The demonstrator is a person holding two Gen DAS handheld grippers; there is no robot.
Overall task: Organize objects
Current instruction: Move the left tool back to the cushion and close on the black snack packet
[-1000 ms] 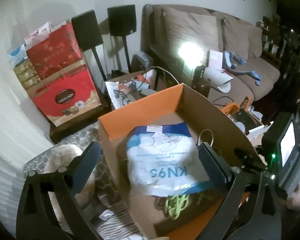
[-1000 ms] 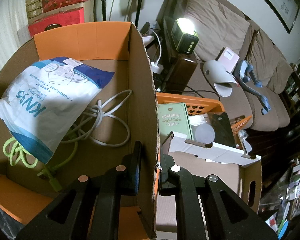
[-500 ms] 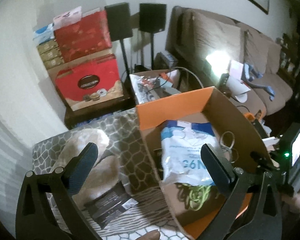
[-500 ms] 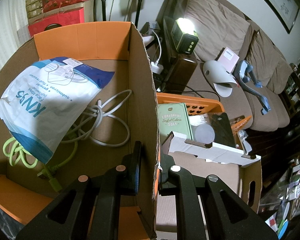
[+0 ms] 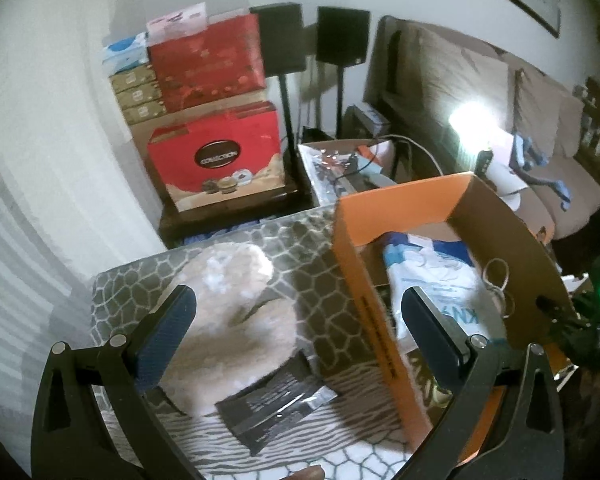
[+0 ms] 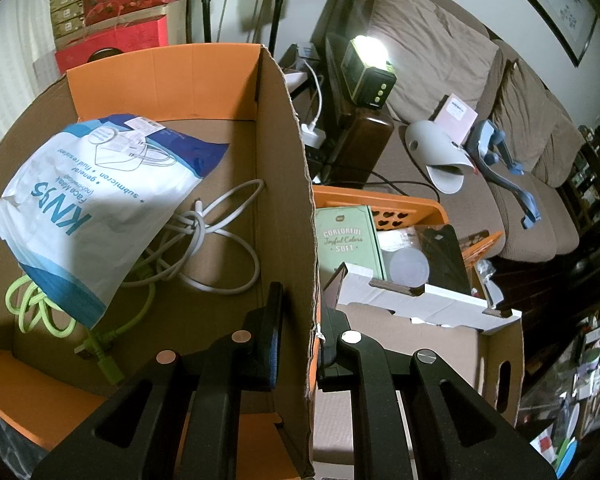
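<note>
An orange cardboard box [image 5: 372, 292] [image 6: 288, 184] stands on a patterned blanket [image 5: 312, 248]. Inside lie a KN95 mask bag [image 6: 100, 200] [image 5: 432, 280], a white cable [image 6: 212, 240] and a green cable [image 6: 44, 312]. My right gripper [image 6: 300, 328] is shut on the box's right wall. My left gripper [image 5: 300, 320] is open and empty, above the blanket left of the box. A black foil pouch [image 5: 276, 400] and a fluffy beige item [image 5: 240, 312] lie below it.
An orange basket [image 6: 380, 204] with a green book [image 6: 348, 236] and a white carton [image 6: 420, 304] stands right of the box. A sofa [image 6: 460, 100] with a lit lantern [image 6: 368, 72] lies behind. Red gift boxes [image 5: 216, 160] and speakers [image 5: 340, 36] stand by the wall.
My left gripper has swung left, from over the box's inside to over the blanket with the pouch and fluffy item. The right gripper has stayed shut on the box wall.
</note>
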